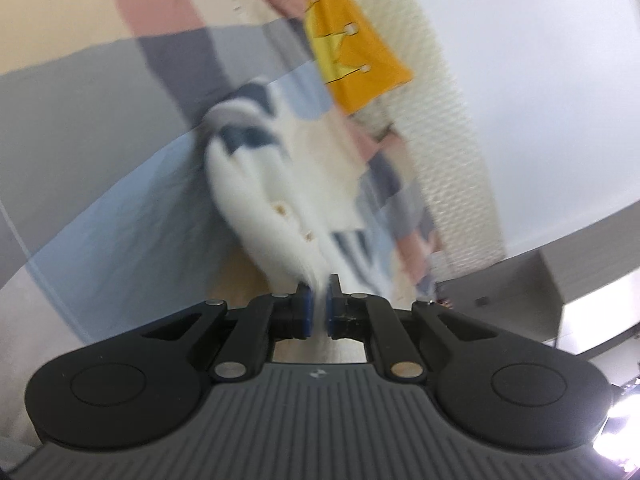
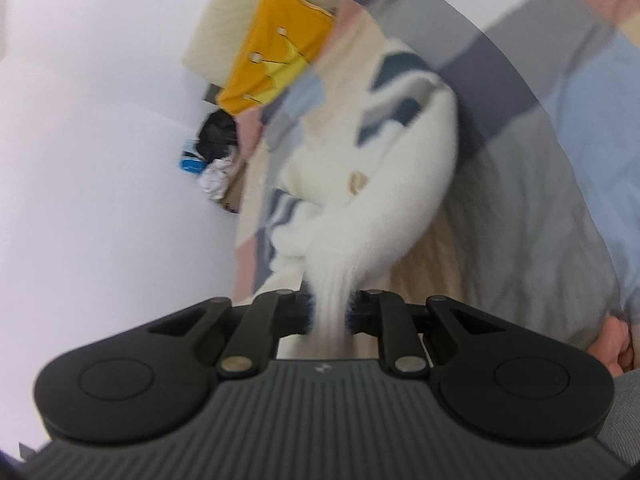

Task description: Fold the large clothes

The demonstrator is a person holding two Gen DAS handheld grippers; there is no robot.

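left gripper (image 1: pixel 318 306) tilted slightly downward, pads pinching the white sweater (image 1: pixel 256 192) by a thin edge. right gripper (image 2: pixel 329 312) angled likewise, clamped on a thick bunch of its knit. sweater stretched from both toward the far patchwork bedspread (image 1: pixel 100 128), near a yellow pillow (image 1: pixel 352 52).

Patchwork bedspread (image 1: pixel 100 128) in pink, grey and blue blocks fills everything ahead of the gripper. Yellow pillow (image 1: pixel 352 56) with a crown print sits further off, white wall (image 1: pixel 540 80) beyond it.
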